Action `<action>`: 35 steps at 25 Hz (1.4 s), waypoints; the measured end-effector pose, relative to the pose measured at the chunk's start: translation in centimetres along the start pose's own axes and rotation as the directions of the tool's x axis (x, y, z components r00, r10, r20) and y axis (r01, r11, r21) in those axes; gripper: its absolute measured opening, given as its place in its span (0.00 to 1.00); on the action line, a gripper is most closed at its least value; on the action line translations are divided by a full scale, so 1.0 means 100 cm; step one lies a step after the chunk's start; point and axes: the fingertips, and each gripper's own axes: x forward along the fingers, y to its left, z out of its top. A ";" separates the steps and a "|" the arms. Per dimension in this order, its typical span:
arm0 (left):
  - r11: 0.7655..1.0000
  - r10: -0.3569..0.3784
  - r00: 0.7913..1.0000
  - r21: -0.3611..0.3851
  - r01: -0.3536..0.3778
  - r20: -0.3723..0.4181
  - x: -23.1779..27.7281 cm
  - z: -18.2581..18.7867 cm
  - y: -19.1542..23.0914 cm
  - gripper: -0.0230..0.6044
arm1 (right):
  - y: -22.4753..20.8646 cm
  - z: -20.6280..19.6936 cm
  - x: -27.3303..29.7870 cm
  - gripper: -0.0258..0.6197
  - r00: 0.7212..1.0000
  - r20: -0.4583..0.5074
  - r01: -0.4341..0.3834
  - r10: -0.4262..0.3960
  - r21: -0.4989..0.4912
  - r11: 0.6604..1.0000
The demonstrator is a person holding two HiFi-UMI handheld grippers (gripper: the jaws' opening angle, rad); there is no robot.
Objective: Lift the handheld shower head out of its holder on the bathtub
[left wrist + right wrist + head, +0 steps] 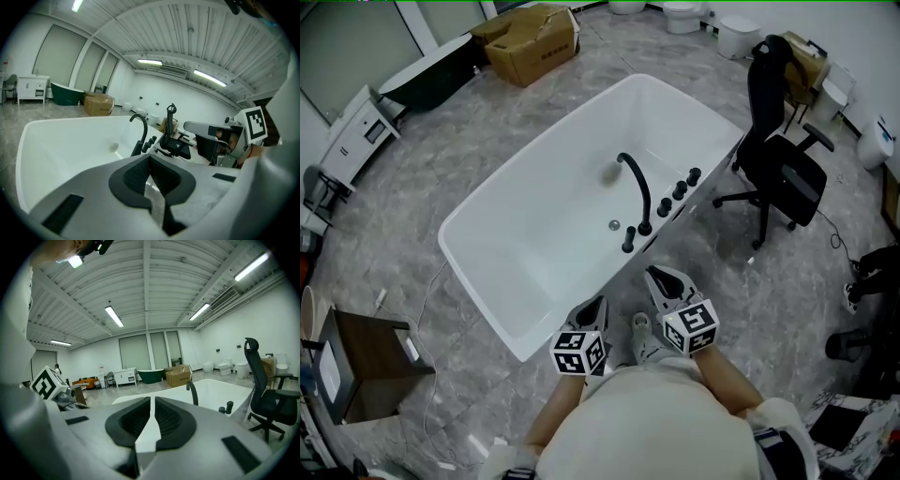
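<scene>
Left tongs [596, 306] closed, empty, right tongs [660, 276] closed, empty

Grey marble-look floor [441, 159] — white tub [544, 216] mid-room, cardboard box [530, 42] behind it, blk office chair [783, 173] just right of tub, toilet [682, 14] at far wall.

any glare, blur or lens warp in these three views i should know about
Head view: even light, mostly sharp, bathtub rim bowed by the wide lens. Left gripper view: heavy fisheye with dark round corners, left gripper looms soft up close. Right gripper view: same fisheye, ceiling strip lights glare white.
</scene>
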 end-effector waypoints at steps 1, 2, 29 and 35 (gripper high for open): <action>1.000 0.007 1.000 -0.004 -0.007 0.002 0.005 0.004 0.001 0.07 | -0.005 -0.002 0.006 0.07 1.000 -0.011 -0.008 0.008 0.003 1.000; 1.000 0.016 1.000 -0.010 -0.016 0.004 0.010 0.007 0.003 0.07 | -0.011 -0.004 0.011 0.07 1.000 -0.020 -0.015 0.015 0.006 1.000; 0.975 0.165 0.986 -0.149 -0.168 -0.030 0.088 0.014 0.023 0.07 | -0.100 -0.139 0.146 0.38 0.944 -0.303 -0.148 0.133 -0.029 0.989; 0.965 0.189 0.981 -0.179 -0.194 -0.042 0.095 0.012 0.030 0.07 | -0.109 -0.173 0.173 0.38 0.916 -0.379 -0.154 0.133 -0.025 0.988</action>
